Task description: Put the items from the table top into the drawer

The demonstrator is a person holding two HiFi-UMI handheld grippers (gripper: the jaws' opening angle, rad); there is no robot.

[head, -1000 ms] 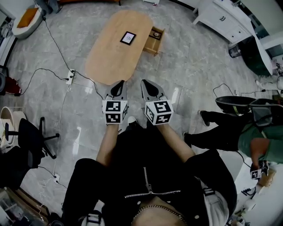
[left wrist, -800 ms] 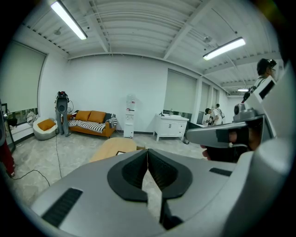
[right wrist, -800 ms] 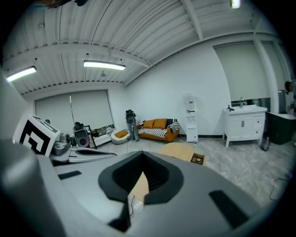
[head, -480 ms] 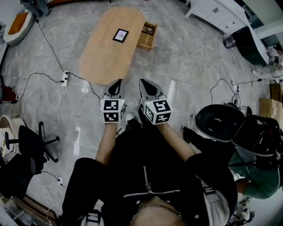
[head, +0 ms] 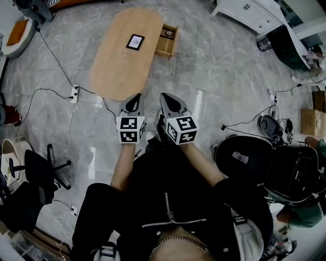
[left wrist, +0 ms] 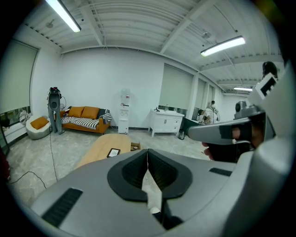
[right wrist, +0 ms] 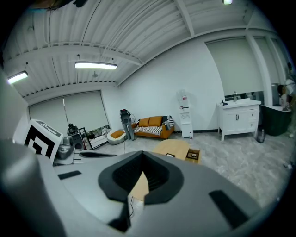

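The oval wooden table (head: pixel 114 69) stands some way ahead of me on the floor. A flat dark-framed item (head: pixel 135 42) lies on its top. The table's drawer (head: pixel 166 45) is pulled open on the right side, with a small round thing (head: pixel 168 33) inside. My left gripper (head: pixel 135 98) and right gripper (head: pixel 165 97) are side by side well short of the table, both shut and empty. In the left gripper view the left gripper (left wrist: pixel 147 152) shows its tips touching, with the table (left wrist: pixel 99 147) beyond. The right gripper (right wrist: pixel 142 159) is shut too, with the drawer (right wrist: pixel 193 155) beyond it.
Cables and a power strip (head: pixel 75 93) lie on the floor left of the table. An office chair (head: pixel 43 165) stands at the left and black chairs (head: pixel 247 158) at the right. White cabinets (head: pixel 244 15) are at the far right and an orange sofa (left wrist: pixel 85 118) by the back wall.
The table and drawer have shifted left and up in the head view. The seated person at the right has slid toward the edge; black chairs now show there. Both grippers stay shut.
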